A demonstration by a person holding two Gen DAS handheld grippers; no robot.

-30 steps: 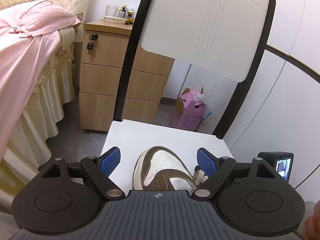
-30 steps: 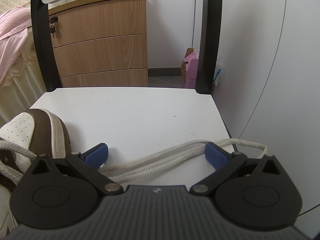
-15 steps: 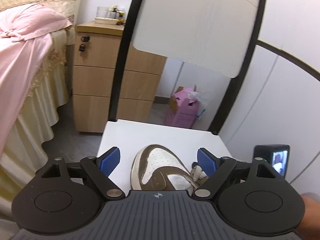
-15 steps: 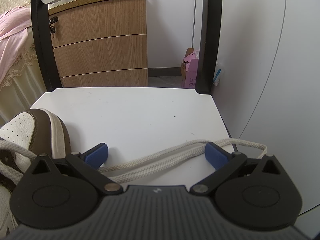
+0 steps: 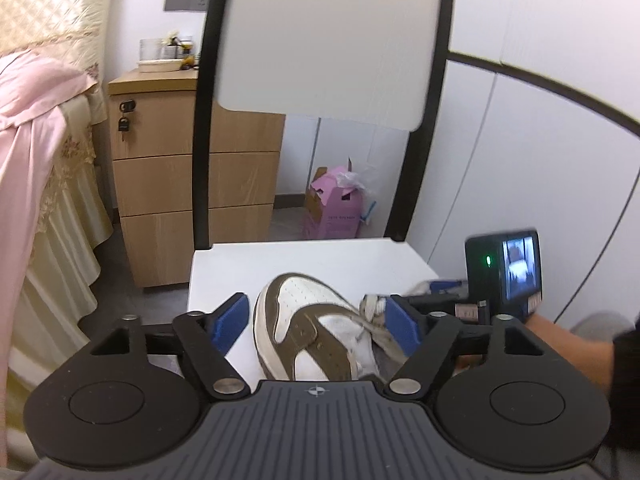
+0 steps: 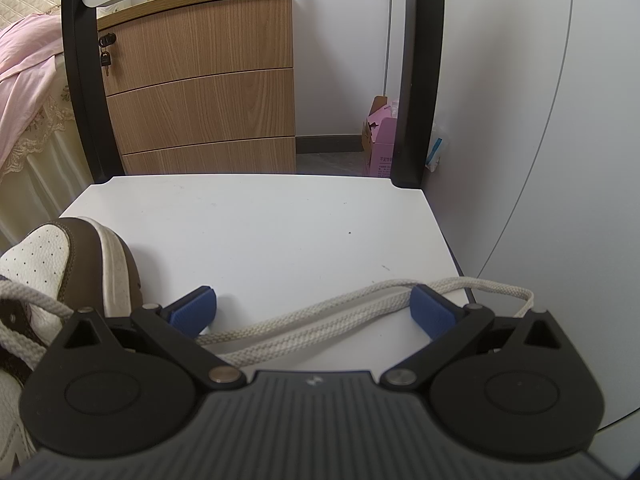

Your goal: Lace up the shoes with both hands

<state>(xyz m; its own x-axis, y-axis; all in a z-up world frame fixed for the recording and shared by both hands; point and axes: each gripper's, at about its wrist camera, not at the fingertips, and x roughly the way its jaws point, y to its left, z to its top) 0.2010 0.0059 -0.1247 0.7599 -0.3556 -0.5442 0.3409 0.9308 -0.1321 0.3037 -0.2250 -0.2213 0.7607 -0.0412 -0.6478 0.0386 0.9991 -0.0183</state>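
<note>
A brown and white shoe (image 5: 304,300) lies on the white chair seat (image 5: 224,264), toe pointing away. My left gripper (image 5: 316,314) straddles its front. The jaws are closing, and the blue pads (image 5: 232,316) stand clear of the shoe's sides. Bunched cream lace (image 5: 374,308) sits by the right pad. In the right wrist view my right gripper (image 6: 314,308) is open, low over the seat (image 6: 260,220). A doubled run of lace (image 6: 320,320) lies between its pads, which do not press on it. The shoe (image 6: 48,264) is at its left. The right gripper's camera block (image 5: 504,272) shows at the left view's right edge.
The chair's white back (image 5: 328,40) with black posts rises behind the seat. A wooden drawer cabinet (image 5: 160,184) and a bed with a pink cover (image 5: 32,160) stand to the left, a pink box (image 5: 336,212) on the floor behind. A sleeved arm (image 5: 580,344) holds the right gripper.
The left view has swung and rolled, so the chair back stands more upright and the right gripper's camera shows more. The left jaws have narrowed around the shoe. The right view is unchanged.
</note>
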